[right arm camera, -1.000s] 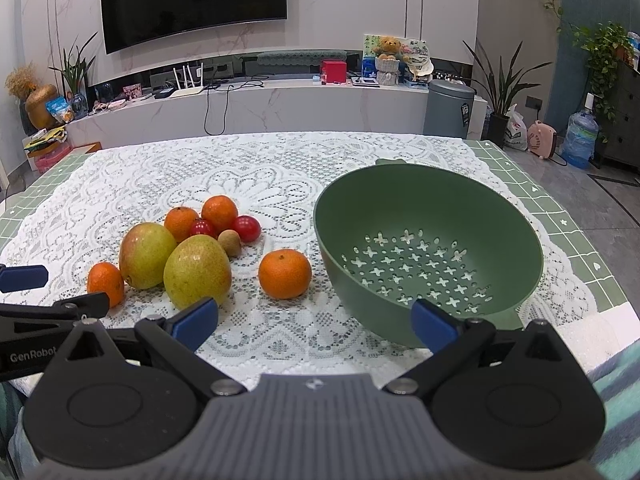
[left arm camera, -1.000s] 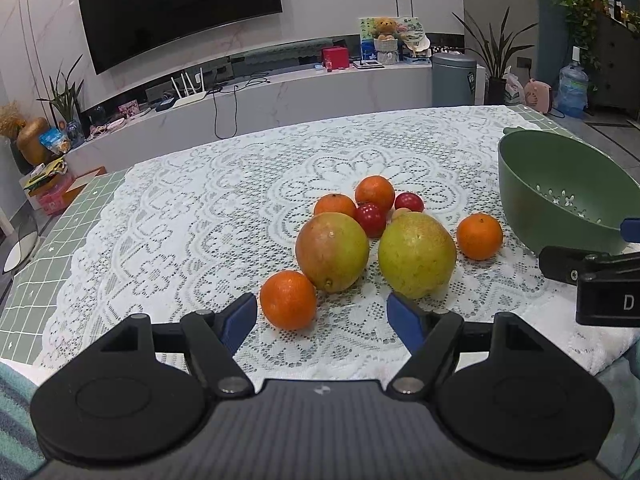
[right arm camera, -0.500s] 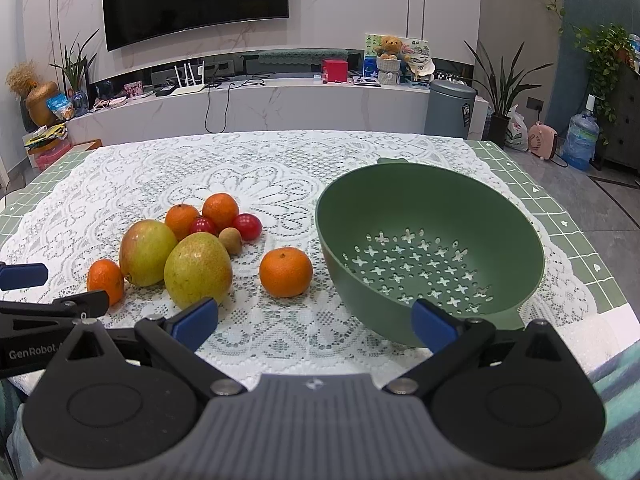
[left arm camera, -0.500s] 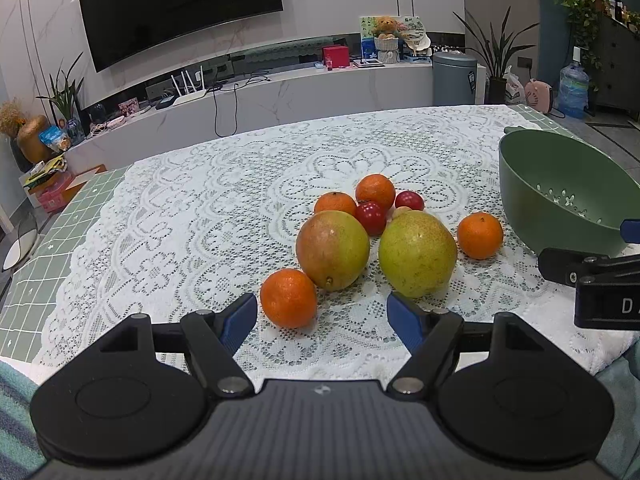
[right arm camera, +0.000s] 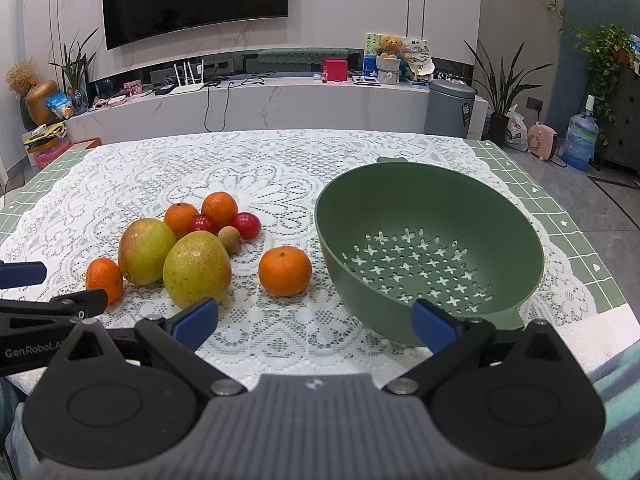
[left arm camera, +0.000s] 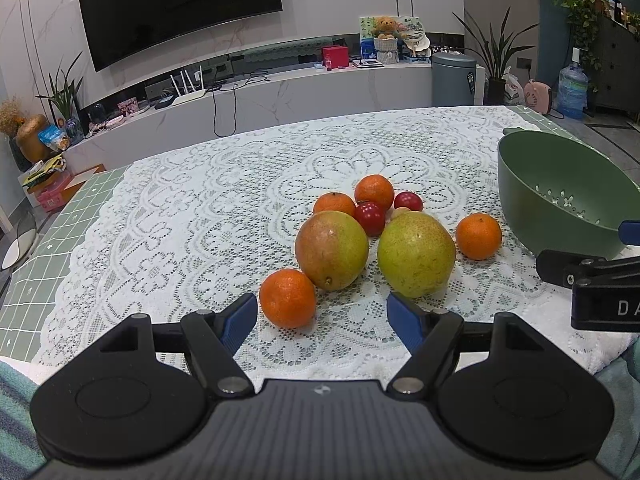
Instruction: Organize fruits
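A cluster of fruit lies on the lace cloth: two large mangoes, several tangerines, two small red fruits and a small brown fruit. My left gripper stands open just short of the nearest tangerine, holding nothing. A lone tangerine sits between the cluster and the green colander bowl. My right gripper is open and empty, low at the table's front edge, facing that tangerine and the bowl.
The white lace tablecloth covers a green gridded table. Beyond it stand a long white TV bench, a grey bin and plants. The other gripper's finger shows at the left wrist view's right edge.
Both grippers have crept slightly forward and up; the fruit and the bowl sit a touch higher in view. Nothing was grasped and no fruit moved.
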The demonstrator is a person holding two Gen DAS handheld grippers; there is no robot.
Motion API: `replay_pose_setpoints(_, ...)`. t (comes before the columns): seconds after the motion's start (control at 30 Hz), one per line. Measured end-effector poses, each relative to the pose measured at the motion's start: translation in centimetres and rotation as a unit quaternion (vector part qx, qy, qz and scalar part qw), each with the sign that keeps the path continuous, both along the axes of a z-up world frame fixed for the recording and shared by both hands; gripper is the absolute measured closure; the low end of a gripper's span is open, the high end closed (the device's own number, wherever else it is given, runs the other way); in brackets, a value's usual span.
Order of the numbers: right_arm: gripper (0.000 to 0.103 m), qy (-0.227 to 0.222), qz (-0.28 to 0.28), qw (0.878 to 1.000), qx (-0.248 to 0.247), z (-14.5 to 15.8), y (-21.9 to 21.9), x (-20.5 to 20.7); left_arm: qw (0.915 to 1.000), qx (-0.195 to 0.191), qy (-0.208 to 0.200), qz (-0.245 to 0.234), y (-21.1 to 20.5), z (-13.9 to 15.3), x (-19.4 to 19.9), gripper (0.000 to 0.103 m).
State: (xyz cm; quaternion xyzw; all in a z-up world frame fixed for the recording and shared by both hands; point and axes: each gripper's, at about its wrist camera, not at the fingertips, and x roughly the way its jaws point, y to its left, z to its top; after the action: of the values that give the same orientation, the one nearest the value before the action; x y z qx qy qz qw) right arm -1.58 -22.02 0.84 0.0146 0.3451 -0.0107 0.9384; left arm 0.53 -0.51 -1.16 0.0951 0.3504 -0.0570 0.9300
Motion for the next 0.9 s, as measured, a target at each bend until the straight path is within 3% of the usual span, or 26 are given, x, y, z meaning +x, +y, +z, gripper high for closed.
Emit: replay_pose_setpoints(0.9,0.004,0.002,0.022,1.0,-0.017,-0.5,1.2,0.8,0.9999,-0.011,0.002,0.001,0.7,0.3,0.8,0.016)
